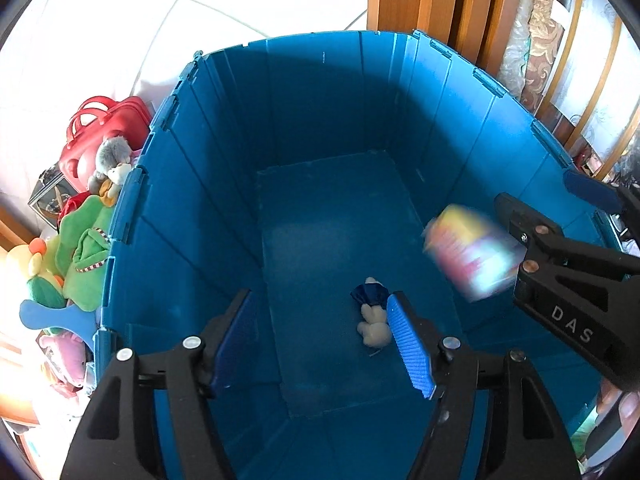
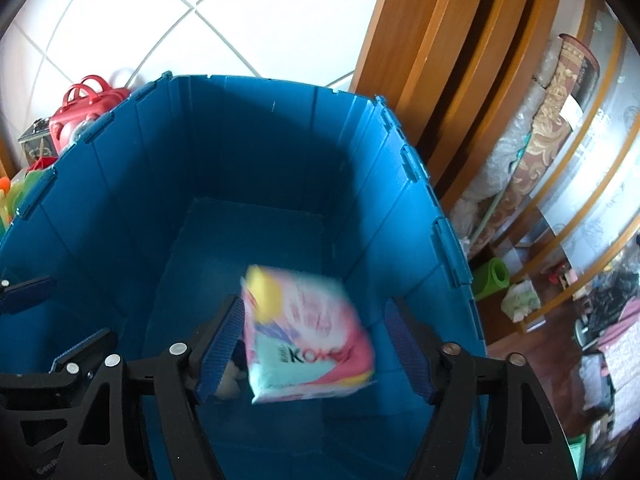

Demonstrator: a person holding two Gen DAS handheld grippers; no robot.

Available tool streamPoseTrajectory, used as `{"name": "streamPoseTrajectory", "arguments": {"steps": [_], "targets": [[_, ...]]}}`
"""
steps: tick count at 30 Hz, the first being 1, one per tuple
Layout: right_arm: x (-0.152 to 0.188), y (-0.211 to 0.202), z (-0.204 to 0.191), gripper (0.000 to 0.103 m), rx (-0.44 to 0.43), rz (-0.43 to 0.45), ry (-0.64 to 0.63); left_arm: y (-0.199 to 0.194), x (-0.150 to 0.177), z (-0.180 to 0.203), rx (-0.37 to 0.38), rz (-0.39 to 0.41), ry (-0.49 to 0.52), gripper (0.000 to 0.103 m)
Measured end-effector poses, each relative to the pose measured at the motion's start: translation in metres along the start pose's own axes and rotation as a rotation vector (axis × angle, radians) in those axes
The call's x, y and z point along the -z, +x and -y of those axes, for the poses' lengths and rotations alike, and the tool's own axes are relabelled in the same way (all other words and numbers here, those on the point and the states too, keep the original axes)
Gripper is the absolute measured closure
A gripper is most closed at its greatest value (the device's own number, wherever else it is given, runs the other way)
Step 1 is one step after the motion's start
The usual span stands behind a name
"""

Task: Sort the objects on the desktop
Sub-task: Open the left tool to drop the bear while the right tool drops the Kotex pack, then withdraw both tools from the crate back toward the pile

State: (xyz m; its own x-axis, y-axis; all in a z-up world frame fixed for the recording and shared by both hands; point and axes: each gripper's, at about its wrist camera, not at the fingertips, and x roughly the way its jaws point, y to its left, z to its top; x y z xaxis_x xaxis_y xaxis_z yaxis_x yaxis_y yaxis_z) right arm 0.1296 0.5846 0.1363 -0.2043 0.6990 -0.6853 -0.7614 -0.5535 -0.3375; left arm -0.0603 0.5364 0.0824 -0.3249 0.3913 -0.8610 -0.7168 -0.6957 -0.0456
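Right gripper hangs over a deep blue crate, its jaws spread wide, with a pink-and-yellow packet blurred between them. The packet touches neither pad cleanly, though its left edge sits against or just beside the left pad; the blur suggests it is falling free toward the crate floor, near the right wall. Left gripper hovers above the crate's near edge, jaws likewise apart and holding nothing. A small white plush toy with a dark blue cloth lies on the crate floor toward the near right, seen just beside the left gripper's right pad.

Outside the crate's left wall sit a heap of plush toys and a red case, apparently yet to be sorted.

Judged from this moment, the packet looks set to land inside, but it is close to the right wall: a glancing hit there could leave it propped on edge. It may also drop onto the plush toy. With both grippers crowded over the same opening, a careless withdrawal could knock one against the other or against the crate's rim.
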Motion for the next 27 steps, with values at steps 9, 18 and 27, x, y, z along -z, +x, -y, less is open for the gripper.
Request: {"name": "streamPoseTrajectory", "arguments": {"steps": [9,18,27], "targets": [[0.012,-0.032,0.0,0.001,0.102,0.076,-0.03,-0.013,0.01,-0.002,0.019,0.031,-0.003,0.036],[0.034,-0.069,0.002,0.0,0.115,0.15,0.01,-0.051,0.033,-0.008,0.04,0.141,0.016,0.036],[0.06,-0.107,-0.016,0.0,0.07,0.232,0.036,-0.093,0.065,-0.028,0.02,0.275,-0.002,0.036]]}}
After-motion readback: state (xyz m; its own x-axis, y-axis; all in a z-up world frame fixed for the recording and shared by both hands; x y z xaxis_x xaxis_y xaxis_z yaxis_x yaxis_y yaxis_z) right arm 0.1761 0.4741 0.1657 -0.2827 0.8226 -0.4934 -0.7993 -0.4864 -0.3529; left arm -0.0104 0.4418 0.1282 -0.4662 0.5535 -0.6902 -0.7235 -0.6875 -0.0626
